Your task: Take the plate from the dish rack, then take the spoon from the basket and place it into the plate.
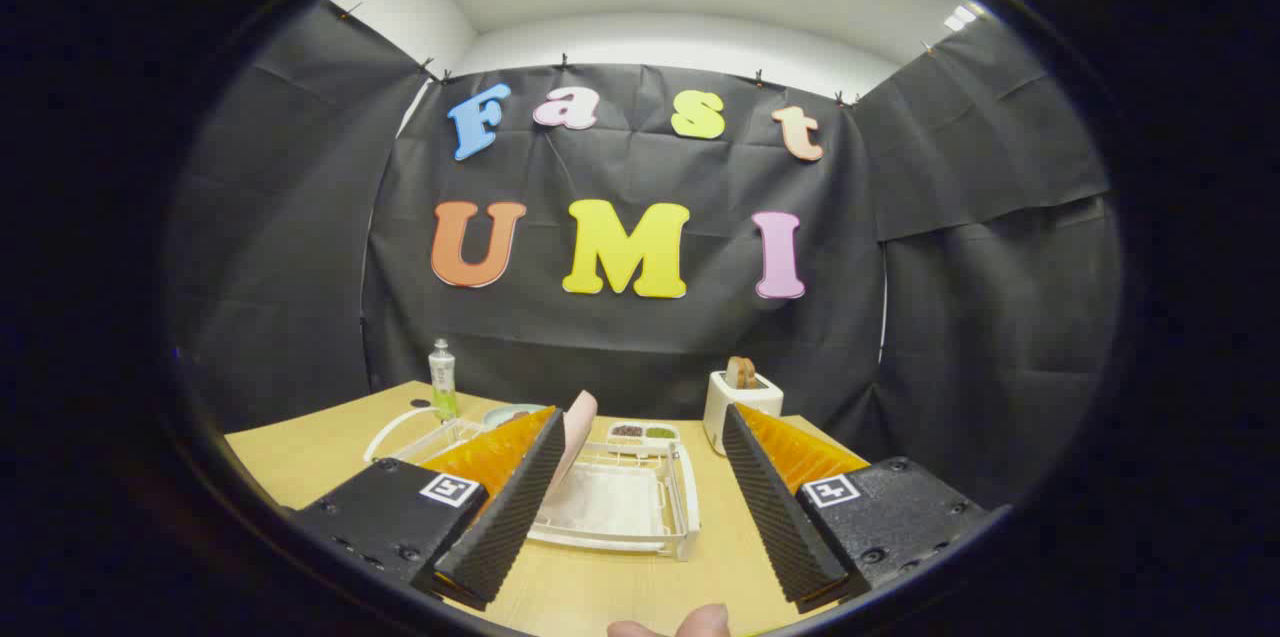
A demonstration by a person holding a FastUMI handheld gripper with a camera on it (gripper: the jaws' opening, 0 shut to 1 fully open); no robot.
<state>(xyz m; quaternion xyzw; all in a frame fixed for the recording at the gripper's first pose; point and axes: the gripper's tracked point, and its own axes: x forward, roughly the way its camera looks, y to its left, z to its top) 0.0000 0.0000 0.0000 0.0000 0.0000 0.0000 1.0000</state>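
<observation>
A fingertip [700, 623] of the person's hand shows nearest the camera, below the gap between the two fingers. The gripper [640, 417] stands wide open above the wooden table [300, 457], its fingers spread apart and pressing on nothing; each finger carries a ribbed inner pad [510, 517] and a square marker tag [449, 489] on its base.

Taking the white dish rack [625, 507] as landmark: the rack rests on the table between the fingers and just ahead of them. The plate [578, 432], pale pink, stands on edge in the rack's left part, close beside the left finger's tip; whether it touches the finger cannot be told. Left of the rack, partly hidden behind the left finger, lies a white basket [405, 432] with a looping handle; the spoon cannot be made out in it. Behind the basket stands a clear bottle [443, 379] with greenish contents, and a bowl-like dish [510, 412] sits to the right of it. Just behind the rack lies a small divided tray [643, 432] with dark and green contents. Behind the rack to the right stands a white toaster [740, 407] with bread slices [741, 372] upright in its slots.
</observation>
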